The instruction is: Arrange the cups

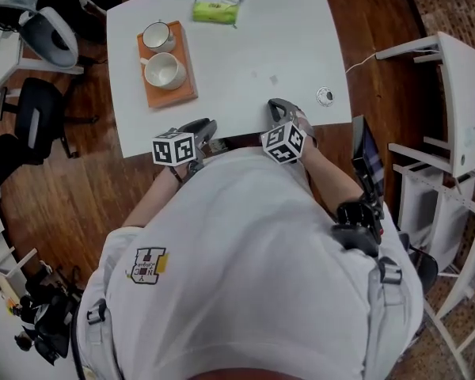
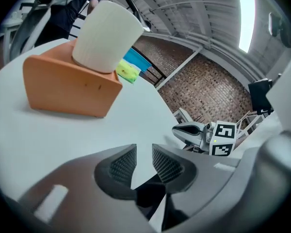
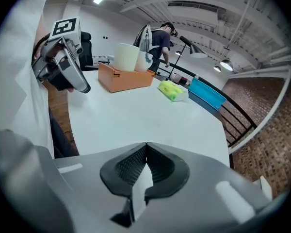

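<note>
Two cups on orange tray, left hand-held gripper slightly parted, empty, right hand-held gripper closed, empty

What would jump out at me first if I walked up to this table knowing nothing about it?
An orange tray on the far left of the white table catches the eye first, carrying two white cups, with a bright green packet near the far edge. At the near edge sit the left gripper, jaws slightly apart and empty, and the right gripper, shut, each with a black-and-white marker cube.
</note>
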A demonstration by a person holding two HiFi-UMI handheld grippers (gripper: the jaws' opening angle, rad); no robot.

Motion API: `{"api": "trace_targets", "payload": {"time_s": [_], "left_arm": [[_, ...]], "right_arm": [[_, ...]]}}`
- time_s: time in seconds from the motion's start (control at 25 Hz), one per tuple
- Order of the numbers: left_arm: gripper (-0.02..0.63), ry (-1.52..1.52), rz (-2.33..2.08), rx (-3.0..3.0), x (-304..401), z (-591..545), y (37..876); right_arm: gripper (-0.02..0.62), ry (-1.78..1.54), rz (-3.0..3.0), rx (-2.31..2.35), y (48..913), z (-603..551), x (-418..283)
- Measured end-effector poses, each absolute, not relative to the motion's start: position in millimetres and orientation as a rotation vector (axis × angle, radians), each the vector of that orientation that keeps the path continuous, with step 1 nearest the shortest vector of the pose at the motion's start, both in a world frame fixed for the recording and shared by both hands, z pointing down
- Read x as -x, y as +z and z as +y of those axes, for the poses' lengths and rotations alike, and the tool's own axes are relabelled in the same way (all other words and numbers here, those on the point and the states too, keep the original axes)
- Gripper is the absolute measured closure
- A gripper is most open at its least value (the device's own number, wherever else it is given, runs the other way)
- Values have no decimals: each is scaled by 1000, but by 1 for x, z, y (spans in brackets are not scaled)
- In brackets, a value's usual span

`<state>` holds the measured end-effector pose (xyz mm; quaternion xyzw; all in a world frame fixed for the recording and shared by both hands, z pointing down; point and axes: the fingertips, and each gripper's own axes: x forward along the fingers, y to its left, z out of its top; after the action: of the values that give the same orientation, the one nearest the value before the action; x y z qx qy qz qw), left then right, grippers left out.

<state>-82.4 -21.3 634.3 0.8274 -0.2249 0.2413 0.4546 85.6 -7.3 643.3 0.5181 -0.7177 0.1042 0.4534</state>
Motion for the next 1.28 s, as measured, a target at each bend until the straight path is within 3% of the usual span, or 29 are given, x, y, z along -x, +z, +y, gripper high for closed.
{"api": "trace_targets", "payload": {"time_s": [0.32,0.52,1.28], "left_arm": [[529,639,-644,-2020,47,-8,645],[606,643,-772,-1978,48,-5,667],[606,619,-815,-1951,56,-3,680]], "right_arm": [[595,302,-1789,-1298,656,12,-131],[595,344,-1808,-1281,669,21,-143],[595,387,-1844,-1305,672,30,-148]]}}
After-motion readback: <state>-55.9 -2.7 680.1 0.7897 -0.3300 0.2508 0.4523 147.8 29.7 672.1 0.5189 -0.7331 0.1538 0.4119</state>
